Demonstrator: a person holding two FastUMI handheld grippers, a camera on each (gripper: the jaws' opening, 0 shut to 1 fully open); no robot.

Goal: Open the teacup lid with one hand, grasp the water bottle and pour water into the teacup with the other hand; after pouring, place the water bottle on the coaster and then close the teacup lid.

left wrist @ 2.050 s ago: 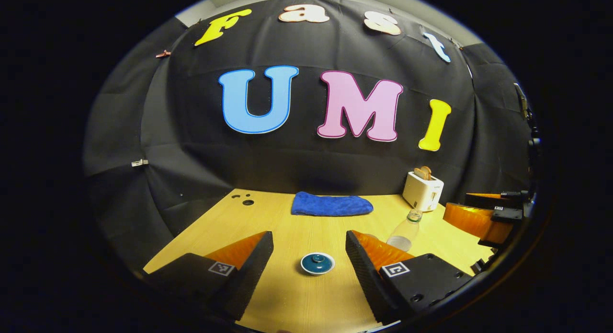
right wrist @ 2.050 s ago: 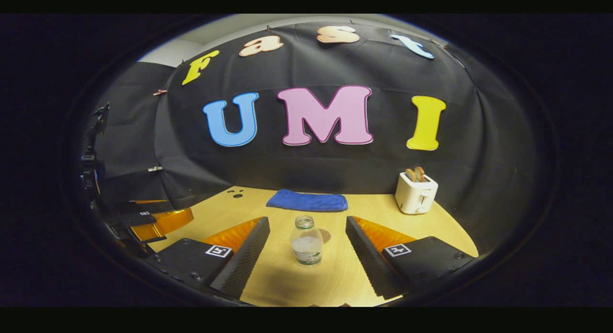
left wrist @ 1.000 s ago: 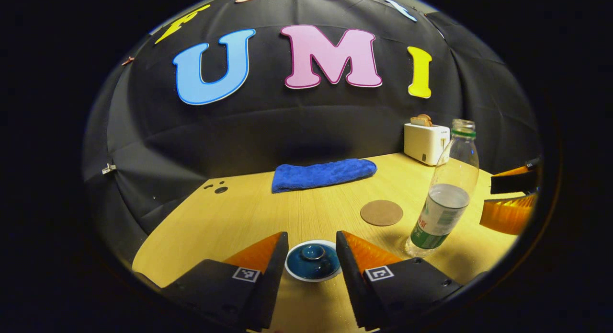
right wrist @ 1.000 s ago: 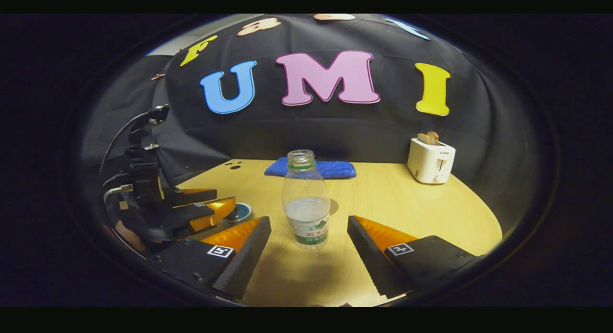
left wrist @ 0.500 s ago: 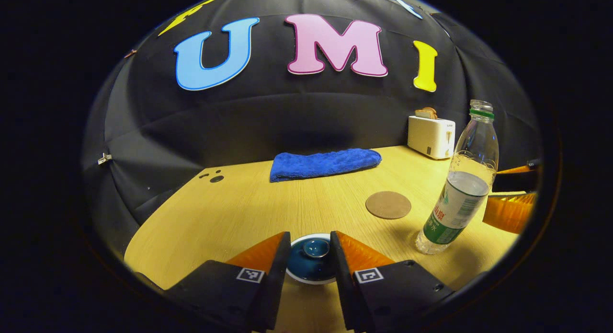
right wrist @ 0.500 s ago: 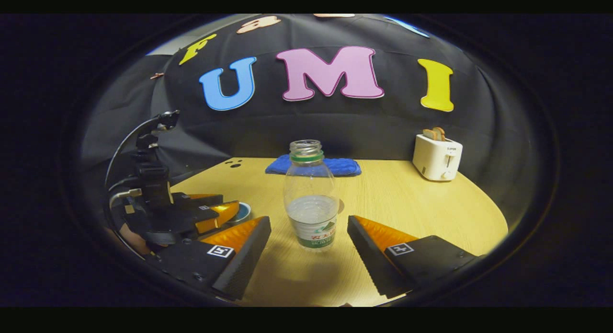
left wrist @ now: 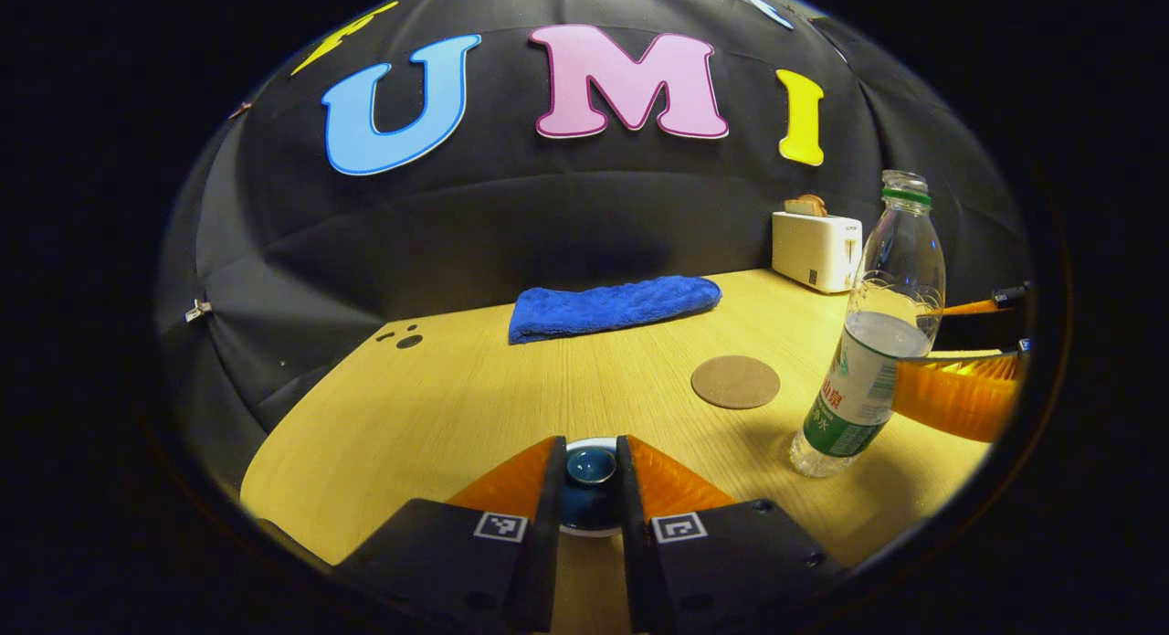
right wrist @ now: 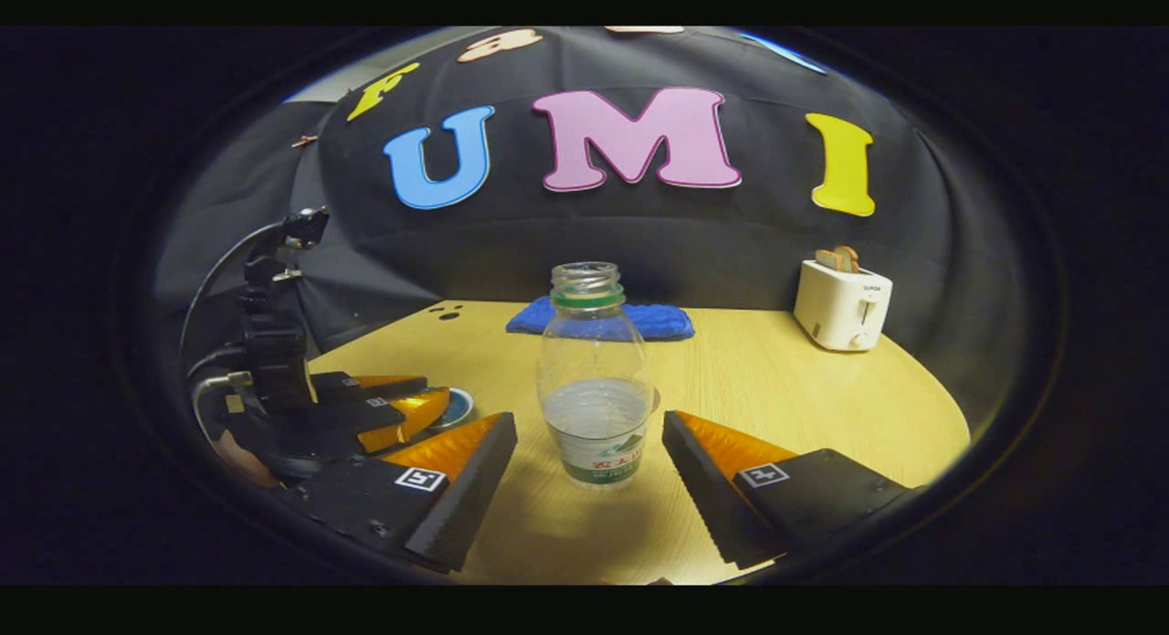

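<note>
In the left gripper view, the left gripper (left wrist: 589,466) sits at 6 o'clock with its fingers drawn in against the knob of the blue teacup lid (left wrist: 590,475), which rests on its teacup on the wooden table (left wrist: 475,407). That view also shows the round cork coaster (left wrist: 735,382) at 3 o'clock of the lid, bare and flat, a thing the bottle hides in the right gripper view. The water bottle (left wrist: 872,343) stands uncapped at 3 o'clock, just beside the coaster, with water filling its lower part. In the right gripper view the right gripper (right wrist: 589,461) has its jaws wide apart on either side of the water bottle (right wrist: 594,384), touching neither side; the left gripper (right wrist: 402,411) and the teacup rim show at 9 o'clock. A folded blue towel (left wrist: 612,306) lies at 12 o'clock by the wall, and a white toaster (left wrist: 813,247) with bread in its slots stands at 2 o'clock. Compared with half a second ago, the left fingers have narrowed from loosely flanking the lid to clasping its knob, while the bottle looms slightly nearer between the right fingers.
</note>
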